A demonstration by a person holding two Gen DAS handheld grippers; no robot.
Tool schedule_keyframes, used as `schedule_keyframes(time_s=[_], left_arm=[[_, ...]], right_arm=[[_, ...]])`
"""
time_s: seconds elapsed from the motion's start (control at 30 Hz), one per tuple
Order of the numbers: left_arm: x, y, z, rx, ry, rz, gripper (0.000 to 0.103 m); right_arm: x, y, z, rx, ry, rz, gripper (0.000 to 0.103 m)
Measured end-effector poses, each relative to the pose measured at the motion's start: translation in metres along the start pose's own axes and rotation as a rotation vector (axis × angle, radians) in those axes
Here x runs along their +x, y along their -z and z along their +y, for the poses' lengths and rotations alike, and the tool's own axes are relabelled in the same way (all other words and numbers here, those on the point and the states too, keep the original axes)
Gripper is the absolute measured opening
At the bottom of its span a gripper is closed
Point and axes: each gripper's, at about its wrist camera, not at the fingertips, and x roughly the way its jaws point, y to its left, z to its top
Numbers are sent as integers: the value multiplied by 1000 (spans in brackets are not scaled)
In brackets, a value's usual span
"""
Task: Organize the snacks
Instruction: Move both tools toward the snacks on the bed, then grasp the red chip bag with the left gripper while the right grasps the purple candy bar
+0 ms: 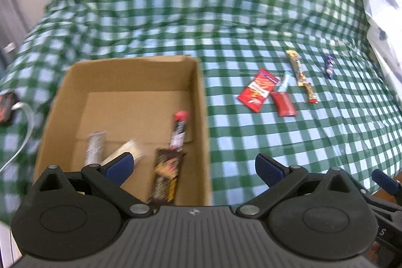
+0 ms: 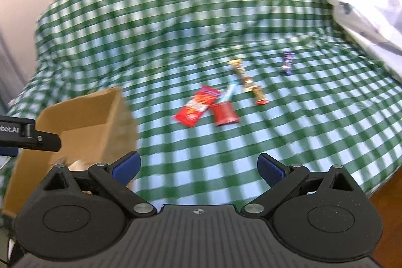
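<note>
Both the left gripper (image 1: 193,167) and right gripper (image 2: 198,167) have fingers apart and empty, the cardboard box (image 1: 201,102) near, and beyond, on the checked cloth (image 2: 314,117), light crinkly snack packets (image 2: 198,108), probably slippery, best pinched mid-body.

Right wrist view motion-blurred throughout; snack labels unreadable. Cardboard box (image 2: 83,117): contents hidden behind its wall and gripper body. Left wrist view: silver wrapper (image 1: 95,147) and pale packet (image 1: 128,152) in box smeared, partly covered by a blue fingertip (image 1: 120,165). Small dark blue snack (image 1: 329,66) too small to identify.
</note>
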Motion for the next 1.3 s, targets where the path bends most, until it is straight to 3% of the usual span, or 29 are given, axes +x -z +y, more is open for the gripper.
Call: schedule_keyframes(time_s=[0.13, 0.3, 0.5, 0.7, 0.77, 0.83, 1.0, 1.03, 1.13, 1.17, 1.2, 1.23, 1.27, 1.3], left_arm=[[46, -37, -34, 21, 61, 34, 103], [123, -81, -80, 70, 72, 100, 103], [229, -122, -122, 155, 58, 168, 103], [314, -141, -138, 161, 83, 234, 103], [334, -142, -139, 184, 68, 257, 103], [349, -142, -140, 200, 98, 284, 103], [353, -141, -148, 239, 79, 229, 103], [354, -141, -148, 242, 80, 225, 103], [355, -143, -148, 232, 84, 236, 101], [352, -144, -147, 223, 79, 226, 97], [346, -146, -147, 218, 78, 206, 79], [339, -147, -147, 222, 87, 183, 55], [335, -148, -149, 230, 80, 172, 54], [332, -148, -148, 220, 80, 174, 52]], right_arm=[[33, -24, -40, 24, 59, -22, 99], [84, -62, -92, 49, 128, -80, 100], [181, -108, -166, 96, 217, -130, 100], [291, -146, -221, 116, 270, -121, 100], [322, -156, -230, 129, 291, -120, 100], [349, -165, -237, 137, 307, -113, 100], [414, -176, -251, 136, 355, -10, 103], [417, -174, -247, 96, 380, -62, 102], [419, -174, -245, 80, 376, -77, 102], [419, -174, -245, 73, 372, -79, 93], [417, -173, -245, 53, 363, -92, 65], [411, -171, -243, 23, 348, -112, 47], [406, -169, -239, -11, 328, -113, 25], [402, -168, -236, -28, 323, -102, 25]])
